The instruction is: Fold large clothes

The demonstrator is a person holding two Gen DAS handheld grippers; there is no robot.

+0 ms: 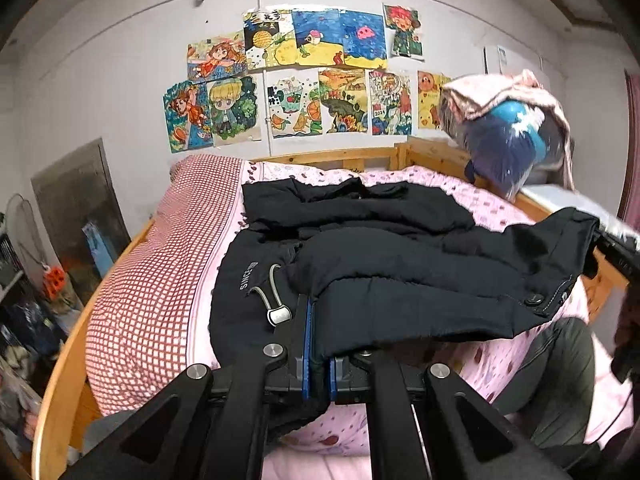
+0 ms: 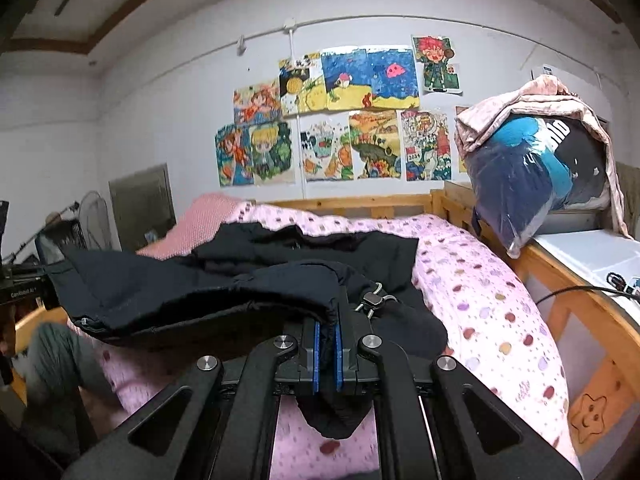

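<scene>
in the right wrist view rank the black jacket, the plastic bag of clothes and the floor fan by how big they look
1. Black jacket, widest, though nearest the camera.
2. Plastic bag of clothes.
3. Floor fan, smallest, but farther back and partly hidden, so its true size is unsure.

Right gripper (image 2: 327, 332) clamped on the hem of a black jacket (image 2: 248, 280), blue pads pinching the cloth, a fold hanging below them. Jacket spread over a pink dotted quilt (image 2: 480, 300) on a wooden bed frame (image 2: 560, 276), its near edge lifted off the quilt toward the left. Drawcord toggle (image 2: 374, 300) just beside the right finger. Children's drawings (image 2: 340, 120) taped on the wall behind. Bagged bundle (image 2: 532, 172) under a pink cloth at right.
</scene>
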